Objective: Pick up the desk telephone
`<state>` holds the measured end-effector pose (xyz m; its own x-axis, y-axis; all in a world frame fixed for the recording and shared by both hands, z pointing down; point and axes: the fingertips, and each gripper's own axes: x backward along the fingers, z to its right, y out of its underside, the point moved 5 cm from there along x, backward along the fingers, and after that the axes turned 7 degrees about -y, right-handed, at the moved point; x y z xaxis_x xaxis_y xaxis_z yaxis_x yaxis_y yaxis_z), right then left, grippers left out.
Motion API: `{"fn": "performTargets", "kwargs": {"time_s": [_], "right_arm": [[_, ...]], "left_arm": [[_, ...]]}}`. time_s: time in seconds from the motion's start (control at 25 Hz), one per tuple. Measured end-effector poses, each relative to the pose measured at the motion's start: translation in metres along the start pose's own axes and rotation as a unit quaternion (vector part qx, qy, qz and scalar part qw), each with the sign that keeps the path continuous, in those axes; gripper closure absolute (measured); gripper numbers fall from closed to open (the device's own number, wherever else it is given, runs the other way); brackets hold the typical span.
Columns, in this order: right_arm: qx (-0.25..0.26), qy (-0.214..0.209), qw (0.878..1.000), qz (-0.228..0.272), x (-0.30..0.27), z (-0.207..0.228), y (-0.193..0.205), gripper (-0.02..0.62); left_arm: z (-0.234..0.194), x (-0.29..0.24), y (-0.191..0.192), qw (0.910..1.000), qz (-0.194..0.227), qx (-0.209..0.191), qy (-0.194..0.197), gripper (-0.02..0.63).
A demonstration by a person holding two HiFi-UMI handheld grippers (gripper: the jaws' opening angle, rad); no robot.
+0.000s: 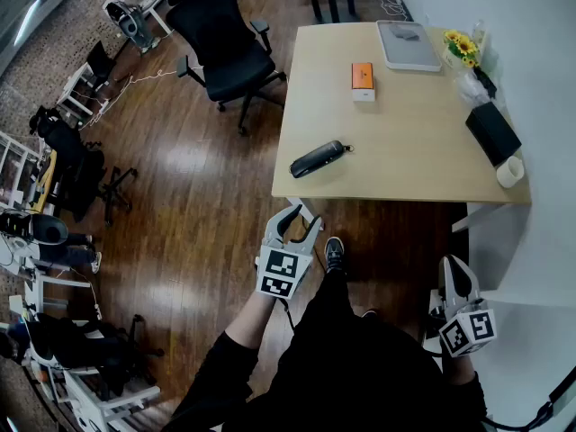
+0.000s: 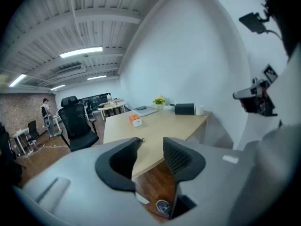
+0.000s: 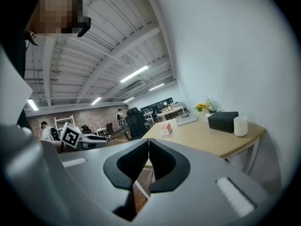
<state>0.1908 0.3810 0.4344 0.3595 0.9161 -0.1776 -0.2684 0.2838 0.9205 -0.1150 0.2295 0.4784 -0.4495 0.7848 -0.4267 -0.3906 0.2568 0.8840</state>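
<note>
Jaws of the left gripper (image 1: pixel 302 216) stand a little apart with nothing between them, just off the near edge of the desk (image 1: pixel 405 142). The right gripper (image 1: pixel 452 264), off the desk's near right corner, has its jaws pressed together and holds nothing. The telephone (image 1: pixel 318 158), black and handset-shaped, lies on the desk by its near left corner, untouched.

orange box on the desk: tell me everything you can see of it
The orange box is small, rectangular and closed, and looks like cardboard. Its top is orange with a small dark mark too small to read, and its sides are white. It lies flat on the light wooden desk, in the far half, a little left of centre. Only the desk touches it; nothing rests on it.
</note>
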Motion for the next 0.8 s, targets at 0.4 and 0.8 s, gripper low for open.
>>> {"fn": "performTargets", "kwargs": {"time_s": [0.4,0.8], "right_arm": [[0.021,0.051,0.998,-0.016,-0.16,0.014,-0.046,0.594],[0.016,0.048,0.997,-0.063,-0.277,0.014,-0.073,0.594]], "left_arm": [[-0.099,-0.225,0.066,0.9667,-0.16,-0.17,0.105,0.344],[-0.092,-0.287,0.105,0.9142,-0.242,-0.236,0.223,0.325]]}}
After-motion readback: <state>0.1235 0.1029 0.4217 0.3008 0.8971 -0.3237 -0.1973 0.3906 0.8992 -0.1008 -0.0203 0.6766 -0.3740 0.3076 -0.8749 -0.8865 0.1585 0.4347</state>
